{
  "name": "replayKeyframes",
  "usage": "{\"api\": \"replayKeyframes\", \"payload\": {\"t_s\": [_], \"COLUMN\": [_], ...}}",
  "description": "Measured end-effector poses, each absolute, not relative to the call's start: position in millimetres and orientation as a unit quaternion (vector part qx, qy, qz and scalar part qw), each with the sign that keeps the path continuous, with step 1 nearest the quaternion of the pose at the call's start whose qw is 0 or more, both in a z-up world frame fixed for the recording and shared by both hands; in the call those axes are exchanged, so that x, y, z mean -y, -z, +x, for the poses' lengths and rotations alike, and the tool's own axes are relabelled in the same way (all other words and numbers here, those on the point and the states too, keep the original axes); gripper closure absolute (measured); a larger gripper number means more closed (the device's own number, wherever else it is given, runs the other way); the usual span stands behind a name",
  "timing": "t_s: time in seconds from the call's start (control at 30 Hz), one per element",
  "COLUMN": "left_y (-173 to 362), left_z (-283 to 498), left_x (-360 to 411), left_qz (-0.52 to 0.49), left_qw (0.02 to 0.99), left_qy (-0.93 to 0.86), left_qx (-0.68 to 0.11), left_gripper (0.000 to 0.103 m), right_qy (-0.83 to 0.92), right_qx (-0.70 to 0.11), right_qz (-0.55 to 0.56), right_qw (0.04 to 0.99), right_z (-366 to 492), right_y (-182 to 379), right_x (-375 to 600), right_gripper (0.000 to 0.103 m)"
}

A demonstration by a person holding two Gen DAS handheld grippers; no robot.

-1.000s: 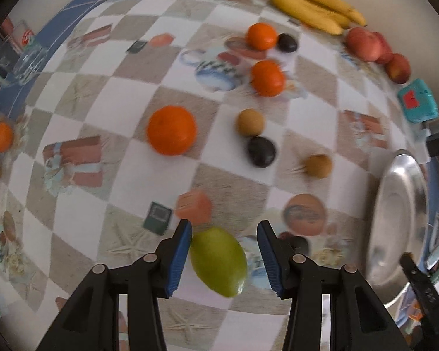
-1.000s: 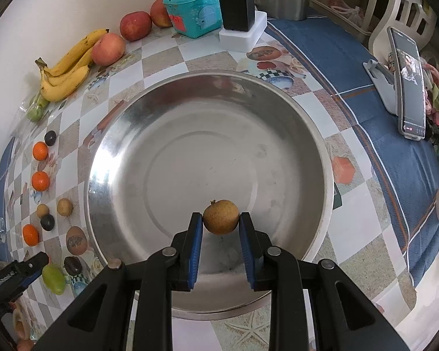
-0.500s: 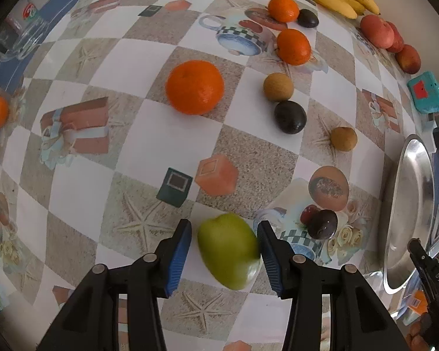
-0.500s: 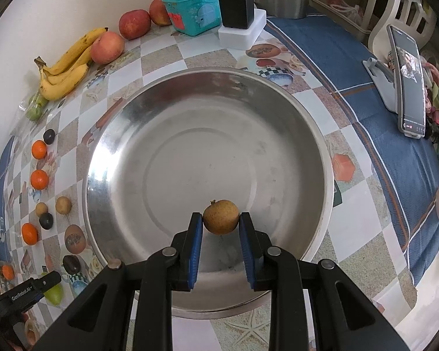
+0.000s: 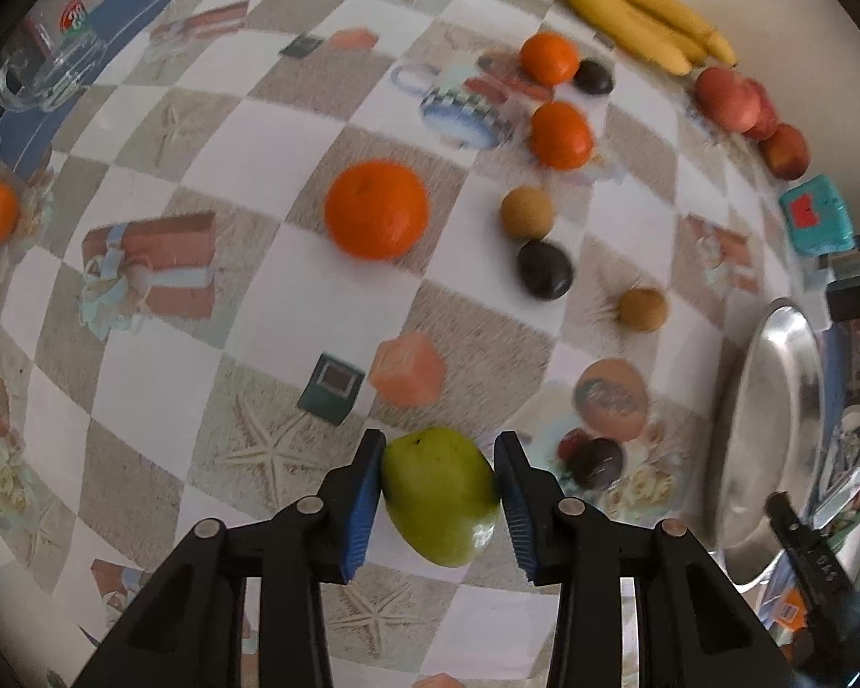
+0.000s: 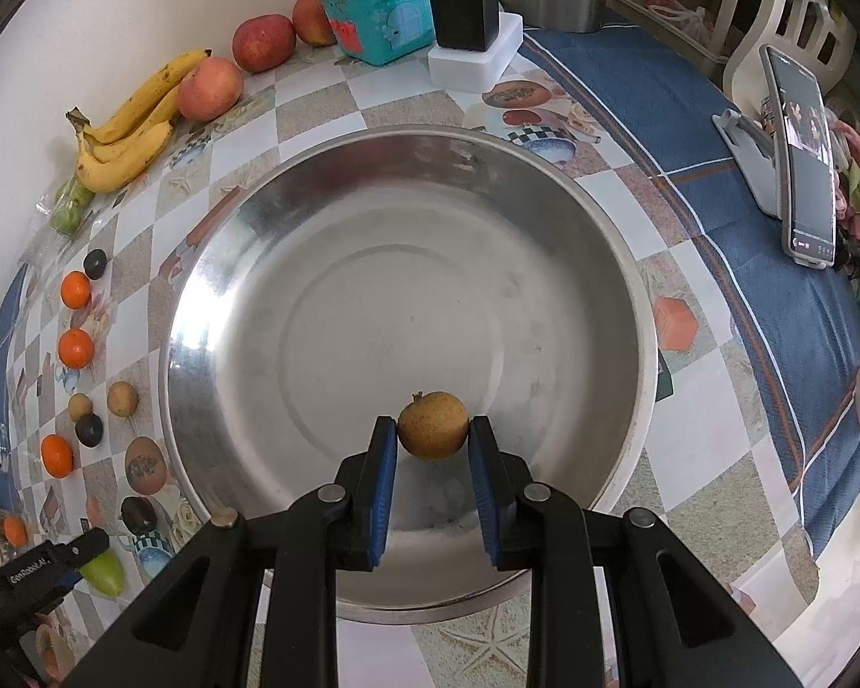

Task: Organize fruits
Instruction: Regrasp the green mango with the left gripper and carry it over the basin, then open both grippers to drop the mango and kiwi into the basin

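Observation:
A green pear-shaped fruit [image 5: 441, 499] lies on the checkered tablecloth between the blue pads of my left gripper [image 5: 440, 438]. The jaws are closing, and both pads now touch the fruit's sides. The same fruit [image 6: 104, 573] shows at the lower left of the right wrist view. My right gripper [image 6: 432, 424] is shut on a small brown round fruit [image 6: 433, 427], held over the near part of the big steel bowl [image 6: 407, 286]. The bowl holds nothing else. Its rim [image 5: 774, 413] is at the right edge of the left wrist view.
On the cloth lie three oranges [image 5: 376, 209], dark plums [image 5: 544, 269], small brown fruits [image 5: 526, 213], bananas [image 5: 642, 17] and red apples [image 5: 728, 100]. A glass mug [image 5: 40, 74] stands far left. Beyond the bowl are a teal box [image 6: 375, 14], a charger and a phone on a stand [image 6: 802, 155].
My left gripper's jaws have narrowed from a wide gap around the green fruit to touching it on both sides. The right gripper and its brown fruit have not moved.

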State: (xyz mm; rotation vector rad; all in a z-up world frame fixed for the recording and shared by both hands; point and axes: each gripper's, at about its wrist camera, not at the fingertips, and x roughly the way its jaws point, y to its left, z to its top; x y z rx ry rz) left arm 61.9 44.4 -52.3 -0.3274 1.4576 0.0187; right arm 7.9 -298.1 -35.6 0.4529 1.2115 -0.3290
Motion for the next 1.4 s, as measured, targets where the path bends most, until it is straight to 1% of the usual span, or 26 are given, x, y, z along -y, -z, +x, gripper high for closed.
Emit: {"api": "replayKeyframes", "payload": {"t_s": [0.27,0.43,0.63,0.77,0.87,1.17,1.4], "left_y": [16,5,4,6,10,23,24], "left_z": [70,75,72,64,63,69,67], "left_x": [-27,3,67,115,137,165,169], "left_qz": [-0.161,-0.141,-0.085,-0.023,0.001,0.035,0.033], "left_qw": [0.782,0.800,0.812,0.815,0.812,0.810,0.808], "left_qy": [0.022,0.052,0.117,0.164,0.183,0.196,0.205], "left_qx": [-0.602,-0.581,-0.565,-0.556,-0.555,-0.551,-0.552], "left_gripper": [0.062,0.062,0.062,0.061,0.061,0.061,0.061], "right_qy": [0.152,0.154,0.156,0.159,0.160,0.165,0.169], "right_qx": [-0.560,-0.561,-0.561,-0.560,-0.559,-0.558,-0.560], "right_qz": [0.206,0.205,0.213,0.218,0.221,0.226,0.228], "right_qw": [0.788,0.787,0.785,0.783,0.783,0.781,0.778], "right_z": [8,8,7,5,4,1,4], "right_y": [35,36,38,38,38,39,40], "right_x": [297,297,299,301,303,306,307], "right_gripper": [0.077,0.077,0.077,0.077,0.076,0.076,0.076]}}
